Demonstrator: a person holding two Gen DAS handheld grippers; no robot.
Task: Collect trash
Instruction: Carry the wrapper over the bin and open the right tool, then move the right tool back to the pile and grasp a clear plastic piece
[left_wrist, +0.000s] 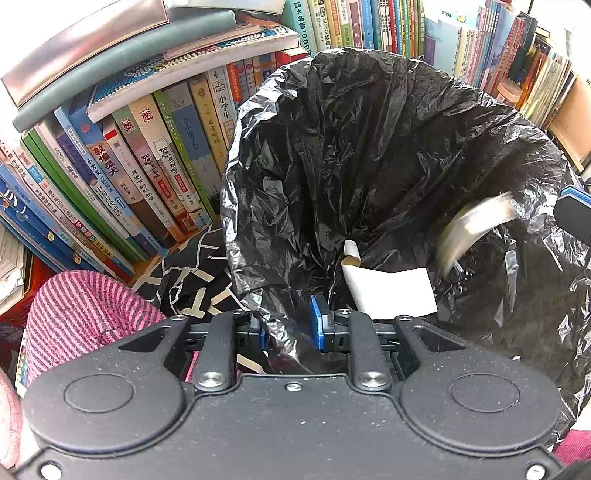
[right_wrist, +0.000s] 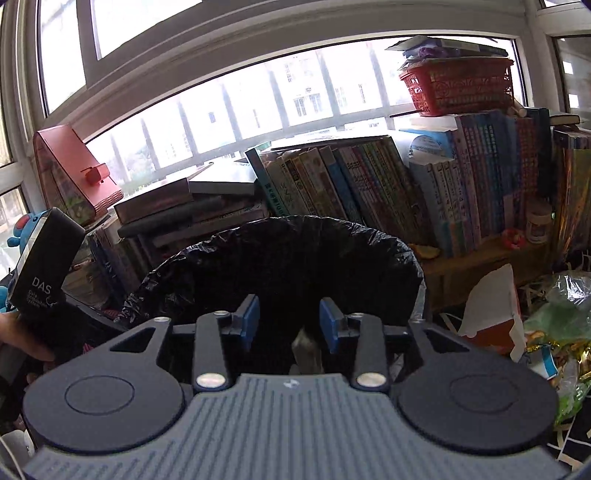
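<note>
Left hand-held gripper (left_wrist: 291, 325) pinches the near rim of the black bag (left_wrist: 388, 155), holding it wide; white paper (left_wrist: 391, 291) lies inside. Right hand-held gripper (right_wrist: 289, 325) hangs above the bag's mouth, fingers spread and empty, a blurred silvery scrap (right_wrist: 306, 350) just below them. Books (left_wrist: 147, 162) stand behind

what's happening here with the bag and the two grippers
A person is collecting trash with two handheld grippers. The left gripper pinches the near rim of a crinkled black plastic trash bag, holding it open. The right gripper is open over the bag's mouth, and a blurred silvery strip appears to be dropping in. A white paper slip already lies inside. Shelved books stand behind.
</note>
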